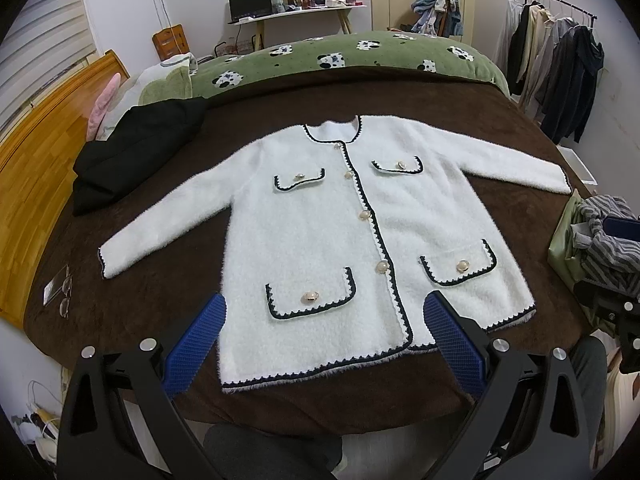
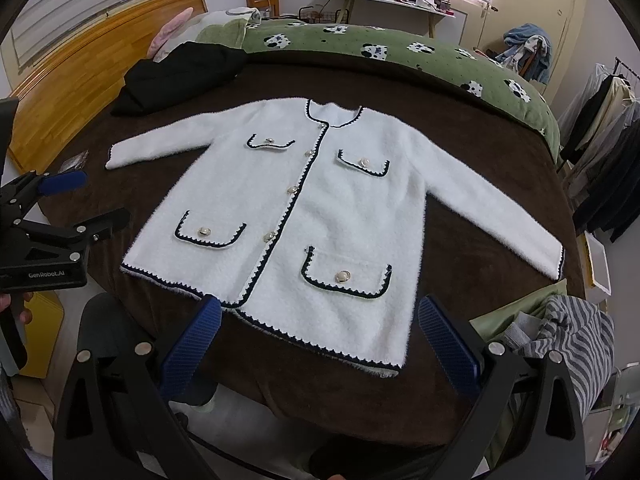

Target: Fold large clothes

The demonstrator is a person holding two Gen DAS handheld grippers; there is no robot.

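The left gripper [image 1: 324, 344] and the right gripper [image 2: 320, 344] are both hanging released, blue pads spread wide, over the hem of the white cardigan [image 1: 360, 232], touching nothing; "GenRobot.AI" is showing on the left gripper's body in the right wrist view. The cardigan is lying flat, buttoned, sleeves out, on the brown bed [image 1: 160, 272]. Bare blanket is ringing the cardigan. A black garment [image 1: 136, 152] is sitting beyond its left sleeve, eyeglasses [image 1: 64, 292] near that cuff, a striped cloth [image 2: 576, 332] by the right cuff.

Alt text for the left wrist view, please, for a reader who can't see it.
A white fuzzy cardigan with dark scalloped trim lies flat, face up, sleeves spread, on a brown blanket covering a bed. The open left gripper hovers above its hem, holding nothing; a black garment lies beyond the cardigan's sleeve.
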